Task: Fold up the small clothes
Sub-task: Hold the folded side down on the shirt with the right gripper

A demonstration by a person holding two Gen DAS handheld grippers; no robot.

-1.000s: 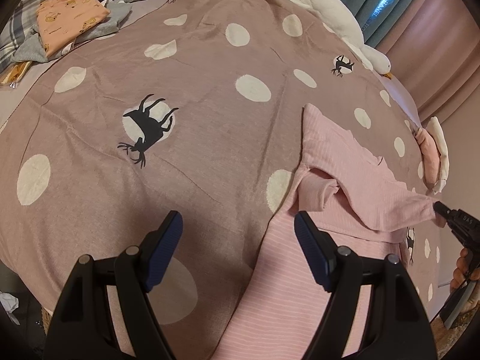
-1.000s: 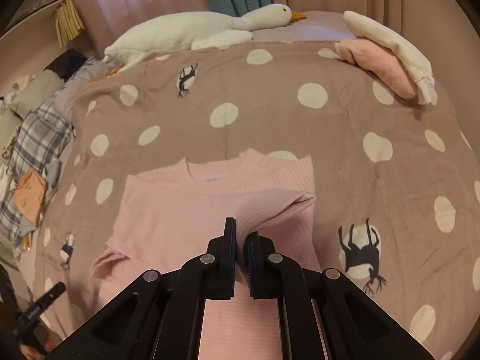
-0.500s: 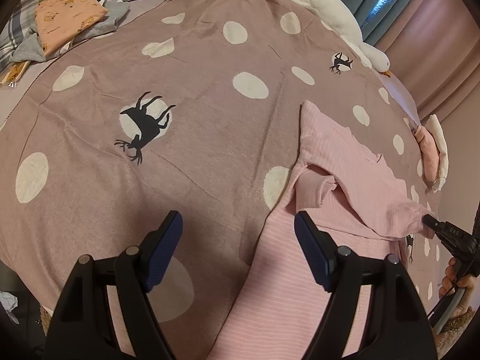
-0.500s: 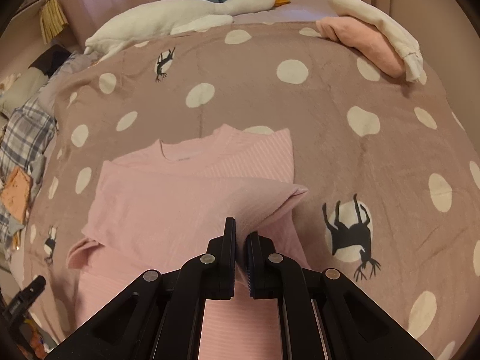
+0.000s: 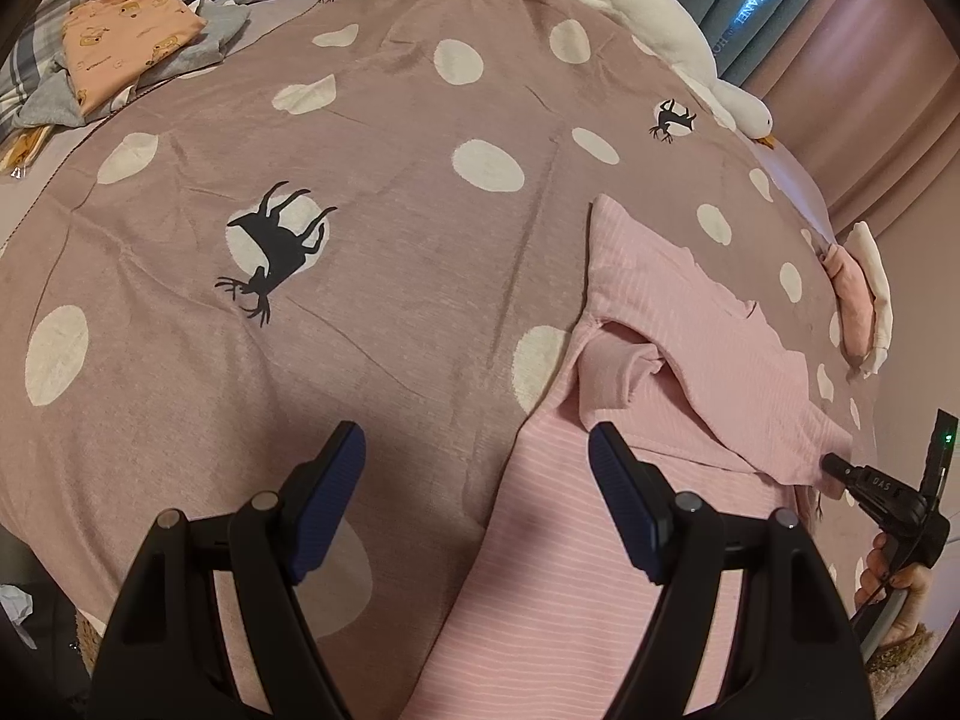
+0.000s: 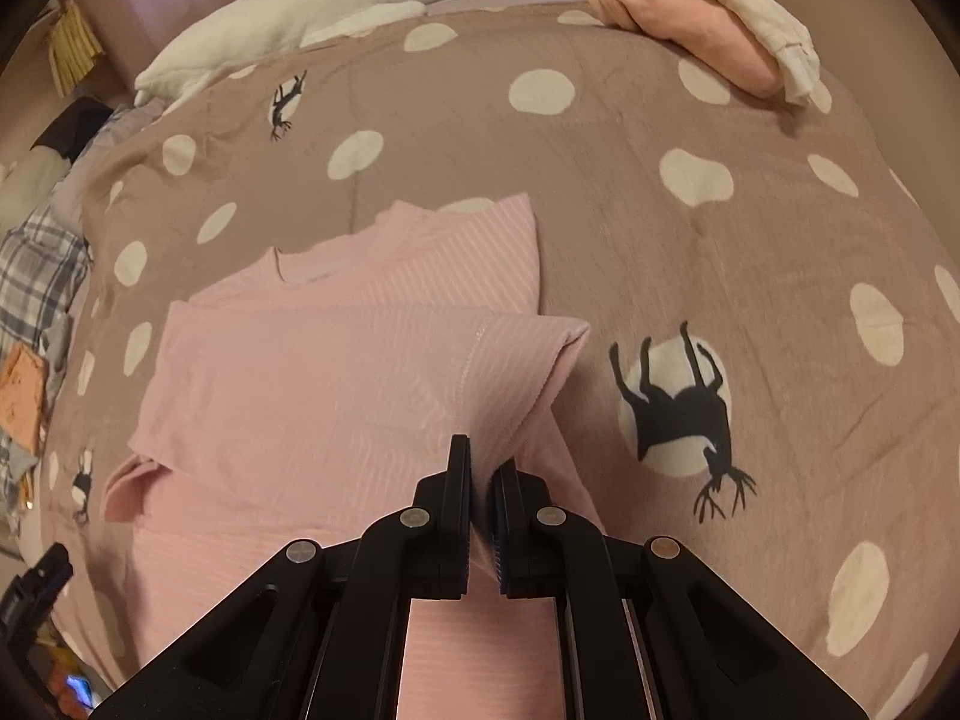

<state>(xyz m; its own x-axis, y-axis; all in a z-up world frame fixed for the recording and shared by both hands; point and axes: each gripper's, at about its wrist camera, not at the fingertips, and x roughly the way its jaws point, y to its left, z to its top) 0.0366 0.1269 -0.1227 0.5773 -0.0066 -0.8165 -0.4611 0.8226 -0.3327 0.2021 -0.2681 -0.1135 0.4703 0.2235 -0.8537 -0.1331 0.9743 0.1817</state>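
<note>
Pinching a folded-over flap of the pink ribbed top (image 6: 312,396), the right gripper (image 6: 482,480) has its black jaws clamped tight on the soft striped knit, with the fabric bunching into a little ridge between the pads. That top lies mostly flat on the fuzzy mauve blanket (image 5: 372,312) with its cream dots and black deer shapes. The left gripper (image 5: 477,480) hangs with its blue ridged pads wide apart, gripping nothing, right over the top's hem edge.

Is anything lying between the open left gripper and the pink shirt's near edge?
Nothing visible does. The left gripper hovers open over bare dotted blanket and the pink shirt, with one finger above its edge. The right gripper already pinches a folded part.
</note>
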